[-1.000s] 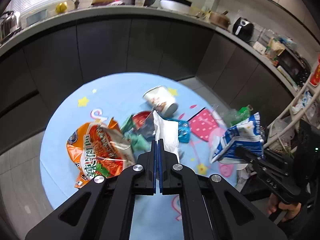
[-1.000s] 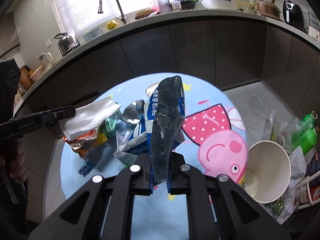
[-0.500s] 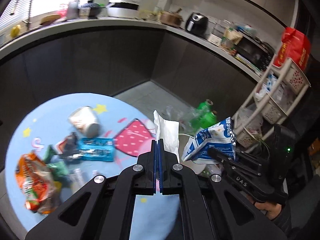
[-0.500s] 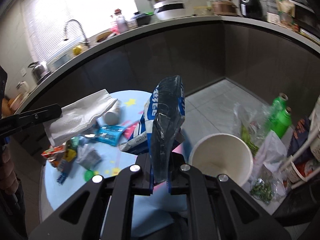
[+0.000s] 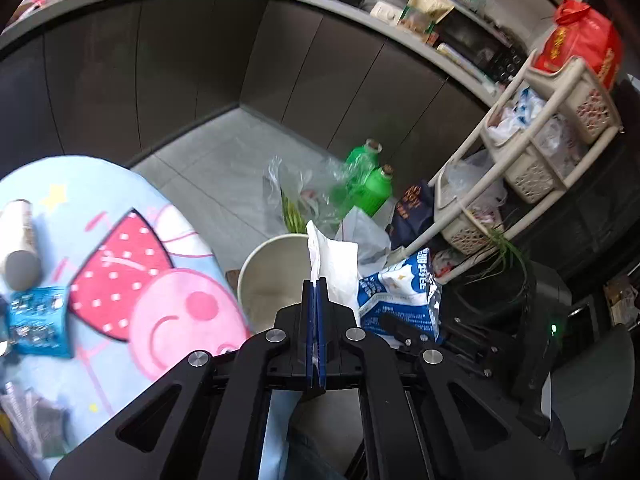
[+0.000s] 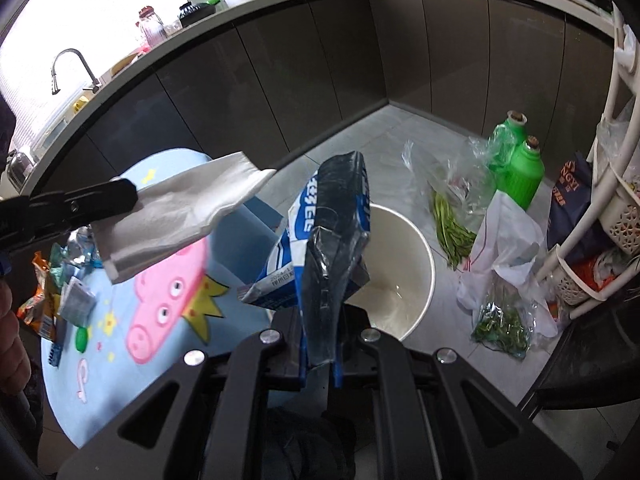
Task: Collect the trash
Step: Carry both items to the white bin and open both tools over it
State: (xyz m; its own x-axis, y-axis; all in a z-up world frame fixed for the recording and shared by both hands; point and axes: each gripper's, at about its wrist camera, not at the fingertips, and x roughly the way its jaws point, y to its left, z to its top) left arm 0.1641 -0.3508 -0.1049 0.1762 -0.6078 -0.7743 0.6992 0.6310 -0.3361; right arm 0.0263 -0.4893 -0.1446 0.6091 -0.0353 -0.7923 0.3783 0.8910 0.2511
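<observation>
Left claw (image 5: 315, 300) pinches a limp, weightless tissue (image 5: 334, 268) by its edge; right claw (image 6: 320, 344) clamps a crinkly, light blue wrapper (image 6: 332, 248), slippery film, above the bucket (image 6: 416, 264)

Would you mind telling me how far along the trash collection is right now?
Done: nothing visible in the white bucket yet. In hand: the left hand-held gripper grips a white tissue, the right hand-held gripper a blue-and-white bag, both near the bucket. Left: wrappers and a paper cup lie on the round table.
</observation>
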